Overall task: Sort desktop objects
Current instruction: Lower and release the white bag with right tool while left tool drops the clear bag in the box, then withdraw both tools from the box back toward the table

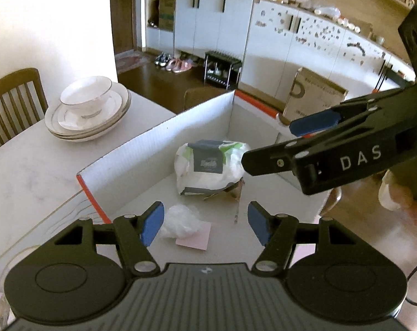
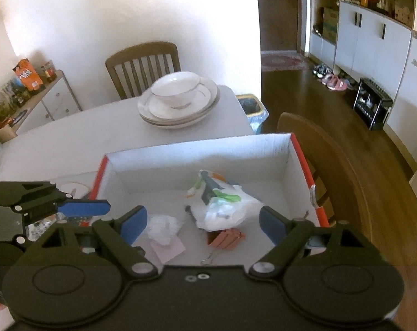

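Observation:
A white cardboard box with orange edges (image 1: 158, 135) (image 2: 197, 149) stands on the table. Inside lie a pack of wet wipes (image 1: 211, 165) (image 2: 225, 207), a crumpled white tissue (image 1: 180, 220) (image 2: 163, 227) on a pink sticky note (image 1: 197, 237) (image 2: 169, 248), a dark pen (image 2: 190, 213) and an orange object (image 2: 227, 238). My left gripper (image 1: 205, 223) is open and empty above the box's near end. My right gripper (image 2: 202, 220) is open and empty over the box; it also shows in the left wrist view (image 1: 269, 146), above the wipes.
A bowl on stacked plates (image 1: 88, 109) (image 2: 178, 99) sits on the white table (image 1: 29, 165) beyond the box. Wooden chairs (image 2: 143, 66) (image 2: 332, 165) stand around the table. A bin (image 2: 252, 110) is past the table's far corner.

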Demonstrator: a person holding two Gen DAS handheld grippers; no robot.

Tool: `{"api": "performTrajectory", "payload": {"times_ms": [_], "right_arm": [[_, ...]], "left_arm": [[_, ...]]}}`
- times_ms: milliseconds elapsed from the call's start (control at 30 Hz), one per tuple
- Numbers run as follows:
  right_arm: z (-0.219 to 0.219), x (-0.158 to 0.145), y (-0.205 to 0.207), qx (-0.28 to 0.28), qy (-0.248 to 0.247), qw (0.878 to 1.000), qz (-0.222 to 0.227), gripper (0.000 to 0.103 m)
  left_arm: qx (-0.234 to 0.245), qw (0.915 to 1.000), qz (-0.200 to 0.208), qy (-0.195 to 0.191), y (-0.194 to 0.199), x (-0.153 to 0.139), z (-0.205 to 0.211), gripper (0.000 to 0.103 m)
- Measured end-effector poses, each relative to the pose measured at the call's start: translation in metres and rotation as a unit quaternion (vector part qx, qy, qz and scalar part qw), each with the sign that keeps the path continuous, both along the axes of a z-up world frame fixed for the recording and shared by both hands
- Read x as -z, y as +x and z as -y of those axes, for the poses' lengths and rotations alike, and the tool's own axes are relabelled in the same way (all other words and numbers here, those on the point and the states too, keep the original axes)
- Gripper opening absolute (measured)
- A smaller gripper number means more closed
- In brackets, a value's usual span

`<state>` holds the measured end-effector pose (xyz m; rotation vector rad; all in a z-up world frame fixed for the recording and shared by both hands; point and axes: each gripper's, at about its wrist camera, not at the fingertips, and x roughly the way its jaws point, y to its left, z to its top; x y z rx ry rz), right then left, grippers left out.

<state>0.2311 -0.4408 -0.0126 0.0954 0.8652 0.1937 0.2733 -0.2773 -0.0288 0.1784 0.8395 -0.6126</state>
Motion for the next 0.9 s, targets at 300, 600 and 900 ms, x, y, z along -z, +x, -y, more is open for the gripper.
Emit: {"api": "performTrajectory", "payload": {"times_ms": [300,600,900], "right_arm": [[-0.022,-0.016,-0.033,0.007,0.016,1.000,0.025,0.091],[-0.057,-0.023,-0.061,-0.001,0.019,0.999,0.049,0.093],[-0.102,-0.027,-0.087,-0.014,0.023,0.997,0.070,0.095]], "left_arm": [[-0.004,0.9993,0.036,-0.007,-0.032,-0.017,-0.032,0.066],[-0.013,0.9973,0.069,-0.020,-0.063,-0.029,-0.078,0.073],[-0.036,0.9966,0.068,-0.029,-0.082,-0.028,-0.131,0.075]]}}
